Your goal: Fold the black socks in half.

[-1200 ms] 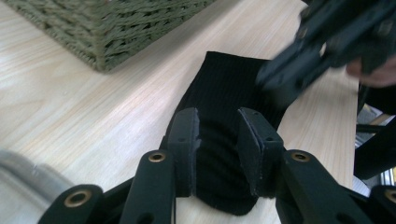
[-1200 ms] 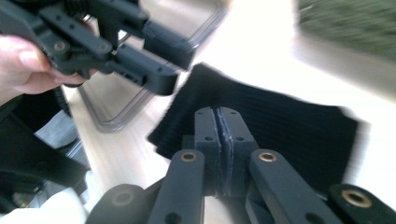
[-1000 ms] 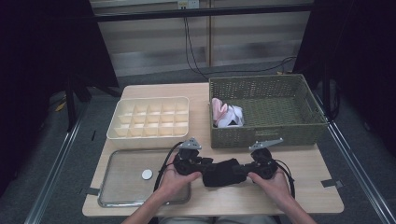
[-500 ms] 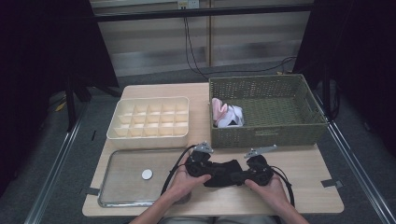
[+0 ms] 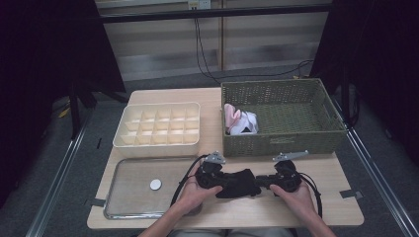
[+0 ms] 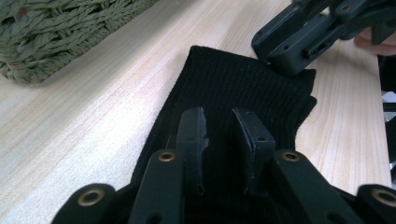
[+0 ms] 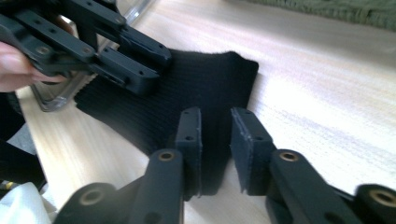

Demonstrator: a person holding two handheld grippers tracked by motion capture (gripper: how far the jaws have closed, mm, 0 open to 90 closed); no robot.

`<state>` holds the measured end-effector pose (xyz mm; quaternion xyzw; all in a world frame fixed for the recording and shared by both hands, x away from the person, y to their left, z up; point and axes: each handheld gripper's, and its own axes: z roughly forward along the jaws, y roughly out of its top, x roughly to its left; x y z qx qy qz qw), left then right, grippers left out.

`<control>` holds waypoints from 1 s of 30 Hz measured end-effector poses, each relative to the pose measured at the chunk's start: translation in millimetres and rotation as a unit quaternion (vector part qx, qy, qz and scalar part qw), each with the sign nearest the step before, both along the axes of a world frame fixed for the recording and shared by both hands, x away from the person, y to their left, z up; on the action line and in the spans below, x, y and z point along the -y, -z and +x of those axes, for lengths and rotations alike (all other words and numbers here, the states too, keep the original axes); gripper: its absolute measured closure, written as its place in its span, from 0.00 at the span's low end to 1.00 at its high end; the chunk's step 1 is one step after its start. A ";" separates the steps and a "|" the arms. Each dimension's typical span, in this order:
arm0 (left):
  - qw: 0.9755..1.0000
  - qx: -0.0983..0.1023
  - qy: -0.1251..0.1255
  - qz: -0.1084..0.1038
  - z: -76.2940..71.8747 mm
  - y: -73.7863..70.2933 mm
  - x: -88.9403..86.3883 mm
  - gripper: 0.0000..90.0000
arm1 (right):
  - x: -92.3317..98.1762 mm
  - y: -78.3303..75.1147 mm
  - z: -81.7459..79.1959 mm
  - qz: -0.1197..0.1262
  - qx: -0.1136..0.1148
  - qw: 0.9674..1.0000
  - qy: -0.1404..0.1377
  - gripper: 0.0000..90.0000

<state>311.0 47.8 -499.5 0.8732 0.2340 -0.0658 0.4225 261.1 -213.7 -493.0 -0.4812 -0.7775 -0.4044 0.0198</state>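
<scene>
- The black cloth, a ribbed knit piece that may be a sock, lies flat on the desk near its front edge, between the two grippers and just in front of the green basket.
- I judge it light, soft and limp: it will fold and sag when it is lifted, and it cannot break. The ribbed knit gives the pads good friction, so I expect little slipping.
- A good place to take hold is an end edge, with one gripper at each end, so the cloth stays spread and does not bunch.
- The left gripper rests on one end of the cloth. Its jaws stand with a narrow gap over the fabric; I see no fabric pinched between them.
- The right gripper is at the other end. Its jaws have just been opening, and now a narrow gap stands over the edge of the cloth, with the pads not pressing on it.
- The desk is pale, smooth wood, so thin fabric lying flat is hard to get under; a jaw must push down and scrape a little.
- Also on the desk are a cream divided box and a clear tray with a small white disc in it. The basket holds pink and white cloth.
- The room around is dark, with cables hanging on the far wall.
</scene>
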 end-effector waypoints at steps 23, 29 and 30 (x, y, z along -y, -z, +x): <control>1.000 0.009 0.018 0.001 -6.8 1.1 4.2 0.85 | -7.6 5.1 1.2 0.008 -0.009 1.000 0.005 0.58; 1.000 0.005 0.018 0.001 -6.6 1.4 4.1 0.85 | -14.8 9.4 0.8 0.032 -0.023 0.999 -0.007 0.62; 1.000 0.002 0.019 -0.001 -6.2 1.6 3.8 0.85 | -15.5 10.5 1.2 0.039 -0.028 0.999 -0.010 0.66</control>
